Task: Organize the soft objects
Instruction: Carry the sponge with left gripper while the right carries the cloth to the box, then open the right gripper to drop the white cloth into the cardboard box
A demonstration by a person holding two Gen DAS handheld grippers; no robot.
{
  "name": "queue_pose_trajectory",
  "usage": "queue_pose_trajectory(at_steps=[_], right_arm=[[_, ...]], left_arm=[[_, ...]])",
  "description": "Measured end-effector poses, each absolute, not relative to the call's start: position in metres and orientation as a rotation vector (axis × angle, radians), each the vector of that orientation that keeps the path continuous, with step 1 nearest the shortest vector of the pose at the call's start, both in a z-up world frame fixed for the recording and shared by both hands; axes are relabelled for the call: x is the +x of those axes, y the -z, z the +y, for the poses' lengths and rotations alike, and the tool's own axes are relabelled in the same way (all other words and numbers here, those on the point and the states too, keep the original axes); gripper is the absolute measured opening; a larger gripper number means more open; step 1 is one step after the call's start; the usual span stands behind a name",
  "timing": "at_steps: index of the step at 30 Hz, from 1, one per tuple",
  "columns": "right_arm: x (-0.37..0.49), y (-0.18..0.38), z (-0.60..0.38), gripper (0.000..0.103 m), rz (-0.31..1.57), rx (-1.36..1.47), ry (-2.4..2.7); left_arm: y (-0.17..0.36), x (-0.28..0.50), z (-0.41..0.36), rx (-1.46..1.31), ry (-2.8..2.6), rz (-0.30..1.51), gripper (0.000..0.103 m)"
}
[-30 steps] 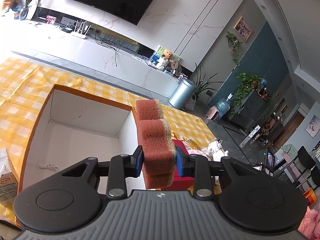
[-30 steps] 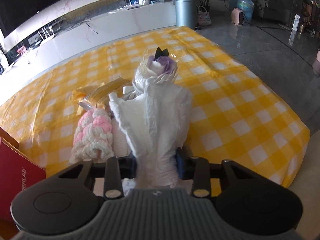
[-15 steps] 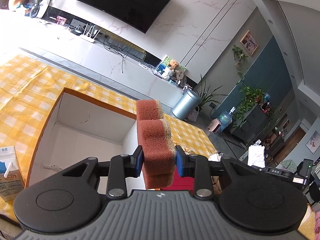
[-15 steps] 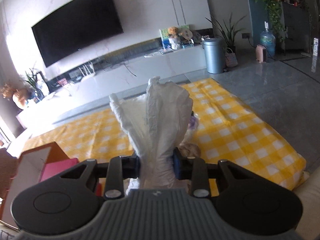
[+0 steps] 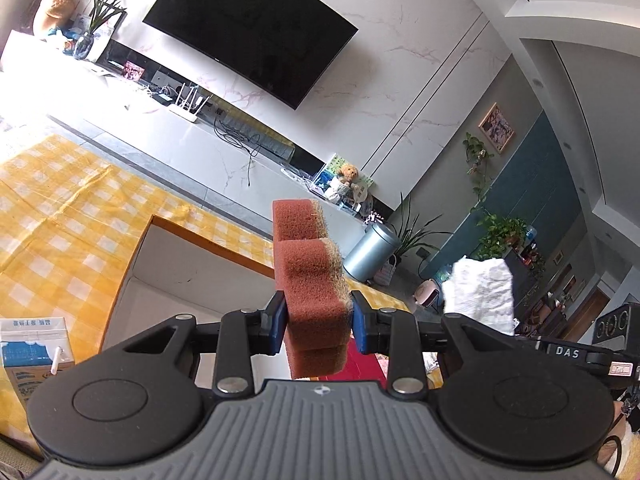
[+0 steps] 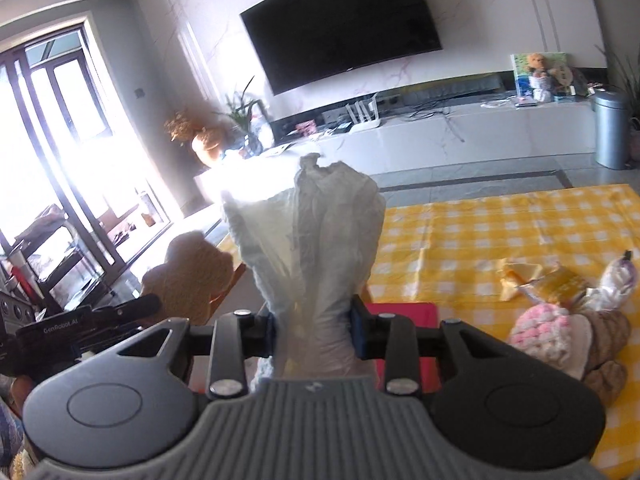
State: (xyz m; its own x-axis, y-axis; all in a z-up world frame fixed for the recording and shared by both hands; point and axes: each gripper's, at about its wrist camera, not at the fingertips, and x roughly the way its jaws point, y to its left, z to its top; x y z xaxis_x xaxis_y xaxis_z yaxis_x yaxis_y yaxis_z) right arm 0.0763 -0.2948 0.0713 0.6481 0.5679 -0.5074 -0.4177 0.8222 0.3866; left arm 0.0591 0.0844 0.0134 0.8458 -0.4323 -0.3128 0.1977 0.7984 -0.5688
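Note:
My left gripper (image 5: 318, 322) is shut on a brown scouring sponge (image 5: 310, 276) and holds it upright above the near right corner of an open white cardboard box (image 5: 192, 276) with an orange rim. My right gripper (image 6: 314, 330) is shut on a crumpled white cloth (image 6: 316, 248), held in the air; the cloth also shows in the left wrist view (image 5: 478, 294). The sponge shows at the left of the right wrist view (image 6: 188, 280).
A yellow checked tablecloth (image 6: 480, 232) covers the table. A pink and white knitted piece (image 6: 540, 328), a brown knitted piece (image 6: 604, 344) and yellow wrappers (image 6: 556, 280) lie at the right. A red box (image 6: 404, 312) lies below the cloth. A milk carton (image 5: 30, 350) stands left of the box.
My right gripper has lifted the white cloth off the table and swung left towards the box. My left gripper has tilted upward with the sponge, and the cloth has come into its view.

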Motion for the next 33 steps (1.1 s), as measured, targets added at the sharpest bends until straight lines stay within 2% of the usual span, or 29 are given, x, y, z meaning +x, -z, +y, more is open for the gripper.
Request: queue_pose_trajectory(at_steps=[13,19,27,33], right_arm=[[0.111,0.013,-0.184,0.034,0.966,0.112,-0.630],[0.110,0.040,-0.145,0.034,1.012,-0.042,-0.562],[0.100,0.058,-0.100,0.036,0.957,-0.405,-0.464],[0.089,0.049,-0.109,0.035,0.948,-0.410,-0.429]], left_arm=[[-0.007,0.060,0.123,-0.637,0.328,0.414,0.037],[0.002,0.064,0.129,-0.645,0.312,0.449,0.037],[0.004,0.062,0.131,-0.645,0.310,0.468,0.037],[0.007,0.062,0.132,-0.647,0.308,0.473,0.037]])
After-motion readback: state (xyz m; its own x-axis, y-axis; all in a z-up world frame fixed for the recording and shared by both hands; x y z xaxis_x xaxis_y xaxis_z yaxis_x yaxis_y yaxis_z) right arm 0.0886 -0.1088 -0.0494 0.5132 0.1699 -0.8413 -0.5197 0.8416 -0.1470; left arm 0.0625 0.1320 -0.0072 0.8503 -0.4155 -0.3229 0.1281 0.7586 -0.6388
